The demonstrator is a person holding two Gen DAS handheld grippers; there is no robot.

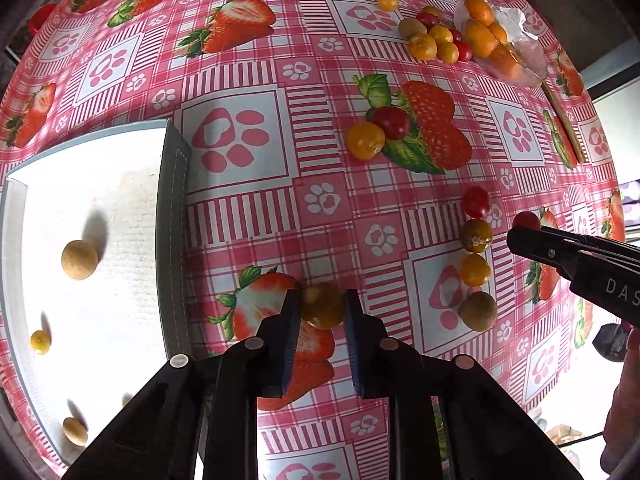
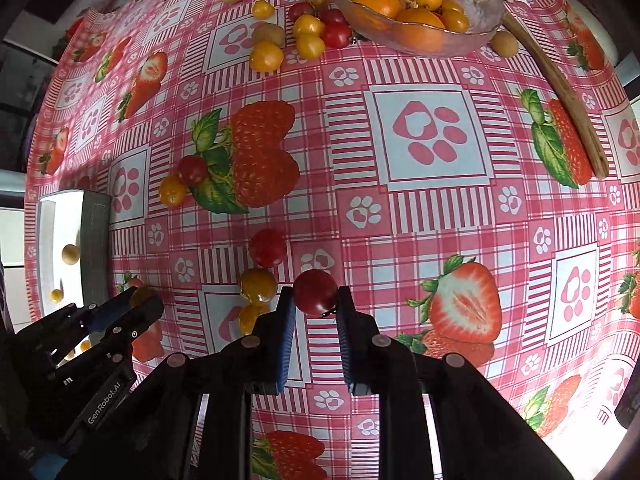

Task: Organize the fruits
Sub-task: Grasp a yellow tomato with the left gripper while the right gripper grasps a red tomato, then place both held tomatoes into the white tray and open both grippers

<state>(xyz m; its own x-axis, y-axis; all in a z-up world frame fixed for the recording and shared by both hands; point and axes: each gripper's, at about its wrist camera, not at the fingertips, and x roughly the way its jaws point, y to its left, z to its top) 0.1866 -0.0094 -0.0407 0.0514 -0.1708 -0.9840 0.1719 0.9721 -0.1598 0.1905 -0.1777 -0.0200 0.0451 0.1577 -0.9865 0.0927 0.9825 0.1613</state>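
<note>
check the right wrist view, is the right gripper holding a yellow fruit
No, the right gripper is shut on a red cherry tomato, not a yellow one.

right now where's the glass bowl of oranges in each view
Left wrist view: glass bowl at the upper right, near the table's far edge, small fruits heaped to its left.
Right wrist view: glass bowl at top centre-right, much larger, oranges inside.
Shared landmark: the wooden stick running from the bowl along the tablecloth's right side.
</note>
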